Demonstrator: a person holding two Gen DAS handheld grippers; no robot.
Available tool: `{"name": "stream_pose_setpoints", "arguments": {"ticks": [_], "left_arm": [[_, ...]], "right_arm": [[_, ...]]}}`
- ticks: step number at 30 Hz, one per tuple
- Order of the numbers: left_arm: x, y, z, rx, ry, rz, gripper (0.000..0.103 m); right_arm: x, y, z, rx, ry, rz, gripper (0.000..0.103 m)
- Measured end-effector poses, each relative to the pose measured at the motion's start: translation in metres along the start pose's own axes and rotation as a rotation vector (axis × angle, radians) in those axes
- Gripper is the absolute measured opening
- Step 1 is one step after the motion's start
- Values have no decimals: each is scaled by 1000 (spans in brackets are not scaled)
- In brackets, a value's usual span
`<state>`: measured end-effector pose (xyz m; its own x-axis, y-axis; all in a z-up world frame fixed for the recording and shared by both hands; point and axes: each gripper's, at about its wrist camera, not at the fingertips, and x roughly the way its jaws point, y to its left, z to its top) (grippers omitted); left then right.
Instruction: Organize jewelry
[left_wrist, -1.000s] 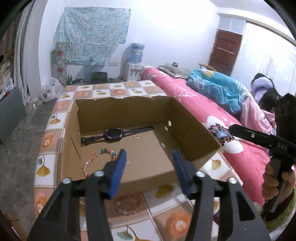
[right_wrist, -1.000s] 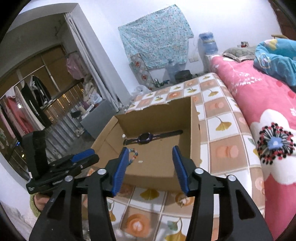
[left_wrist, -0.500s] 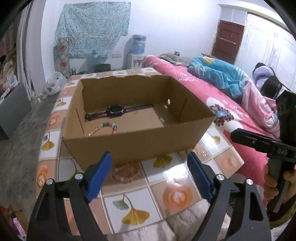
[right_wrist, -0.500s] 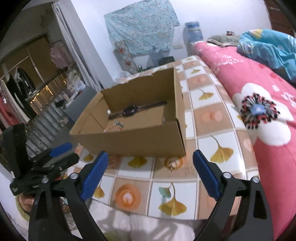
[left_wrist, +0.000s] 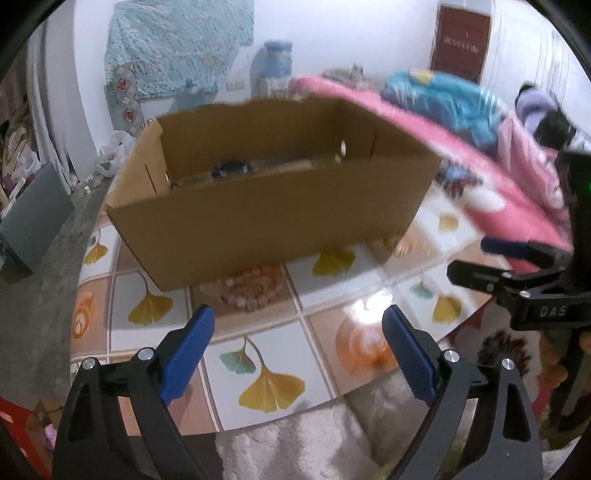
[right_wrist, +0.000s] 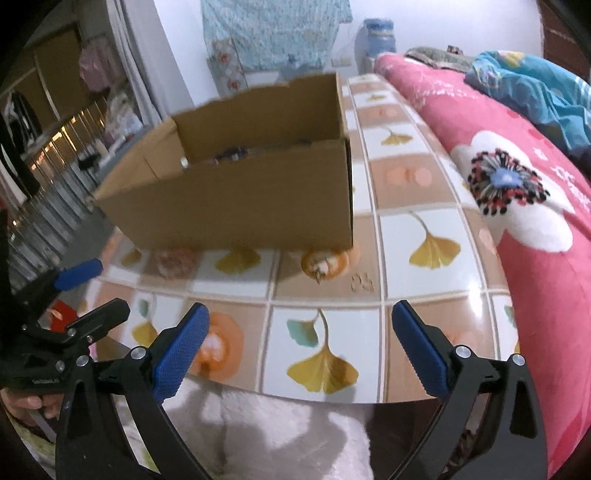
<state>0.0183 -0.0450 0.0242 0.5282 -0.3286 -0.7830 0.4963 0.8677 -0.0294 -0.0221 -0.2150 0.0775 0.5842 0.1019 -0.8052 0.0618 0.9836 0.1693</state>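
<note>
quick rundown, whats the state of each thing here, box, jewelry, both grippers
cardboard box: open top, upright on the tiled table
watch: lying inside the box
bead bracelet: on the table, outside the box
left gripper: opening, nothing between the jaws
right gripper: opening, nothing between the jaws

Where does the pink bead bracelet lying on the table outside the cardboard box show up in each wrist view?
Left wrist: the pink bead bracelet lies centre frame on the tiled table, just in front of the cardboard box.
Right wrist: the bracelet sits left of centre, below the box's near wall, blurred.
Shared landmark: the water dispenser bottle against the back wall.
</note>
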Motion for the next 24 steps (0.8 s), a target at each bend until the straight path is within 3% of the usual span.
{"name": "stream_pose_setpoints", "arguments": {"ticks": [6, 13, 17, 24], "left_arm": [[33, -17, -10, 62, 90, 16, 91], [50, -32, -15, 136, 131, 46, 91], [58, -33, -16, 145, 151, 47, 91], [68, -30, -16, 130, 175, 41, 93]], "right_arm": [[21, -7, -15, -42, 62, -87, 95], [38, -12, -28, -91, 105, -122, 95], [43, -11, -31, -135, 102, -156, 95], [41, -16, -33, -129, 99, -141, 95]]}}
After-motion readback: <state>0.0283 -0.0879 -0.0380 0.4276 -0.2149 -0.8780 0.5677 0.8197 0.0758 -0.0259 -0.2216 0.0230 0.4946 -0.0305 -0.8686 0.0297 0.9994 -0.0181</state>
